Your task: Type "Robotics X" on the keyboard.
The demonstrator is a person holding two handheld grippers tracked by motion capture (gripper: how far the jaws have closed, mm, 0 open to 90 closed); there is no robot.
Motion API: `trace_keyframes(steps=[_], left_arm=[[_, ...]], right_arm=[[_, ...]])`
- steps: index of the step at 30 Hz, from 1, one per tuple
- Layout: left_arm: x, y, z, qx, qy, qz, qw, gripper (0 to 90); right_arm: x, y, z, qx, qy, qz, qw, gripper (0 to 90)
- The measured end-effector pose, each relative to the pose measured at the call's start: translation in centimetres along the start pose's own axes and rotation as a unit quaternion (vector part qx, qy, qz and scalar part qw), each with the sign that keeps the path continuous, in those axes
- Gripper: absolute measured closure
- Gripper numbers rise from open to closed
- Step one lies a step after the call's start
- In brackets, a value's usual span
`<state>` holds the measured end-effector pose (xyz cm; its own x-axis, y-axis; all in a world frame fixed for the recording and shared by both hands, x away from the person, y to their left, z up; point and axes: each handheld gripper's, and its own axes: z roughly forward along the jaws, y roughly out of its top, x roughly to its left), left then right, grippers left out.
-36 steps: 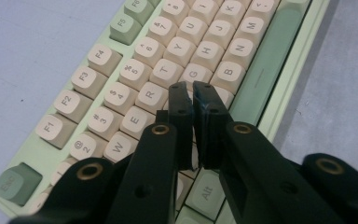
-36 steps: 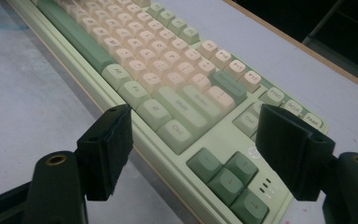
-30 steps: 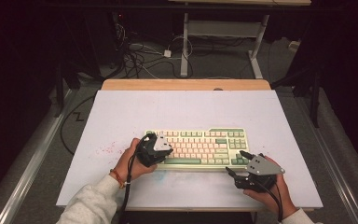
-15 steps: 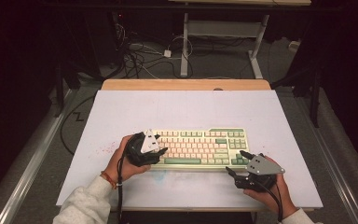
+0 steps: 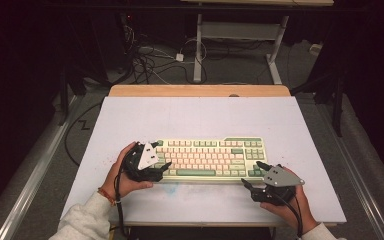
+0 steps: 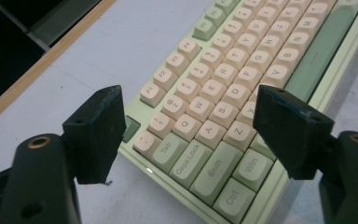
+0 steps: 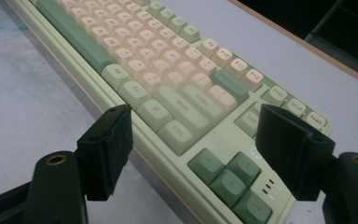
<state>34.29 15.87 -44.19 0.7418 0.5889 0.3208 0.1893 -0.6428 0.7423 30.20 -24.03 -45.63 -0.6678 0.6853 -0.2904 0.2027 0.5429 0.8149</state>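
Keyboard (image 5: 207,158) lies flat near the front edge of the surface (image 5: 200,117), stiff plastic w/ loose-ish keycaps, prob moderately heavy. Take it by both short ends. Left hand-held gripper (image 5: 163,168) just spread wide astride the left end, not pressing; right hand-held gripper (image 5: 252,175) gaping at the right corner.

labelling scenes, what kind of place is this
Probably a lab or recording workspace: a pale board table with a green keyboard, loose cables on the floor behind, and a metal desk frame against dark surroundings.

keyboard (image 5: 211,157) on table (image 5: 200,115) | left hand-held gripper (image 5: 164,166) left end | right hand-held gripper (image 5: 253,175) right end
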Motion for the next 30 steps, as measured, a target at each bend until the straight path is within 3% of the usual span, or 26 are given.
trace_keyframes(steps=[13,30], left_arm=[[0.1,-2.4,-0.5,0.015,0.008,-0.008,0.9998,19.6],[-0.4,-5.0,-1.4,0.041,-0.002,-0.048,0.998,20.1]], right_arm=[[-0.3,0.3,0.0,-0.004,-0.001,0.007,1.0,27.7],[0.2,1.5,1.1,-0.01,0.007,0.008,0.9999,27.7]])
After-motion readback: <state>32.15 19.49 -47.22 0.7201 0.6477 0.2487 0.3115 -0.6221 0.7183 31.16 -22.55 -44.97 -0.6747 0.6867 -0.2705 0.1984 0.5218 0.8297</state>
